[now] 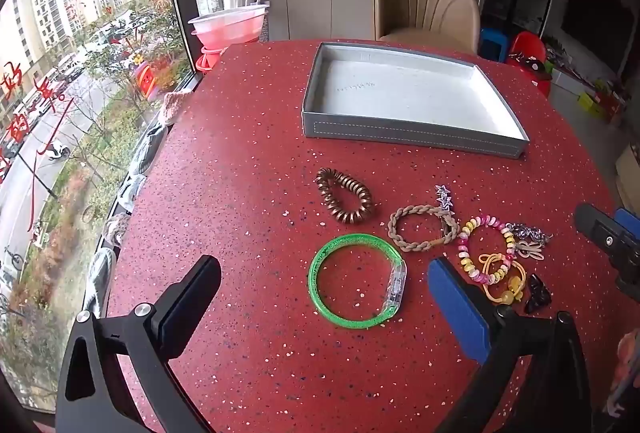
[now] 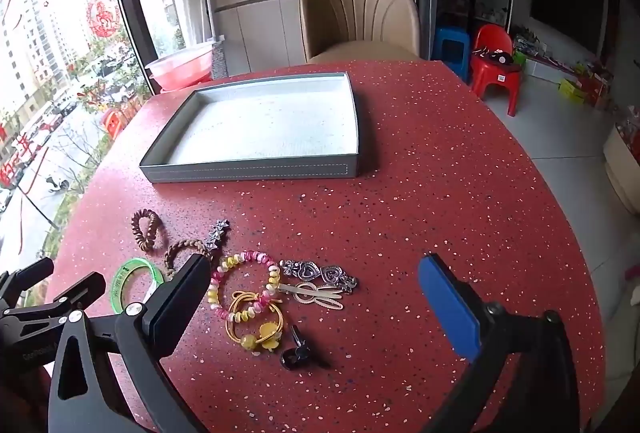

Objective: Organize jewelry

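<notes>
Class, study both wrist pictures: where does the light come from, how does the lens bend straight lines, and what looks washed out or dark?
Left wrist view: daylight from the window, its sky pale; the grey tray has bowed edges; corners black. Right wrist view: the same window is overexposed, the table edge curves, the room at right is dim; shadows soft.

One tray (image 1: pixel 408 143), three bracelets (image 1: pixel 357 281), two grippers (image 1: pixel 324 283).
</notes>
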Demonstrator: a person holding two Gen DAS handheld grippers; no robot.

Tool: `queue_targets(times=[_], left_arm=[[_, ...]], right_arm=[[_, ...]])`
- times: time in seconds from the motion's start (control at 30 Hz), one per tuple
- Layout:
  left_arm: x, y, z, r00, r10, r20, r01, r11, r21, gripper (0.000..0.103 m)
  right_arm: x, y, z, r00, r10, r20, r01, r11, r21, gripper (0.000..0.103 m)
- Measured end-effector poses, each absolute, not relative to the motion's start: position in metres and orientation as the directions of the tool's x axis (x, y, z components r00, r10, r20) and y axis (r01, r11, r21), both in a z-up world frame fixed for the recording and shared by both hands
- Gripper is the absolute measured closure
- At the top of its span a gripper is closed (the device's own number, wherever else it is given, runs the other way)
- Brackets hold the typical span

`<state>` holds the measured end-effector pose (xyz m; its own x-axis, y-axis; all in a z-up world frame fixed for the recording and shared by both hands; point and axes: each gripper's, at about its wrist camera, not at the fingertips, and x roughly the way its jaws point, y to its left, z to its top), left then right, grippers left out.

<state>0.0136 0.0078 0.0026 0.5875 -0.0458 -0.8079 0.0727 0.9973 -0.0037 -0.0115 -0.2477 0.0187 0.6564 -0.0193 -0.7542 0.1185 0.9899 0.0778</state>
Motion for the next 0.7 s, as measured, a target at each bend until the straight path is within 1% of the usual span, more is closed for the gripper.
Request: queue_targets(times=[0.7], left_arm=[[0.013,0.0127,0.0038,0.595,-0.046,-0.802,0.068,0.998,-0.007,0.0]], right_arm=[[-0.0098,-0.2404,0.0204,0.666,-0.023,-0.745,0.115,0.991,0.073,0.0]])
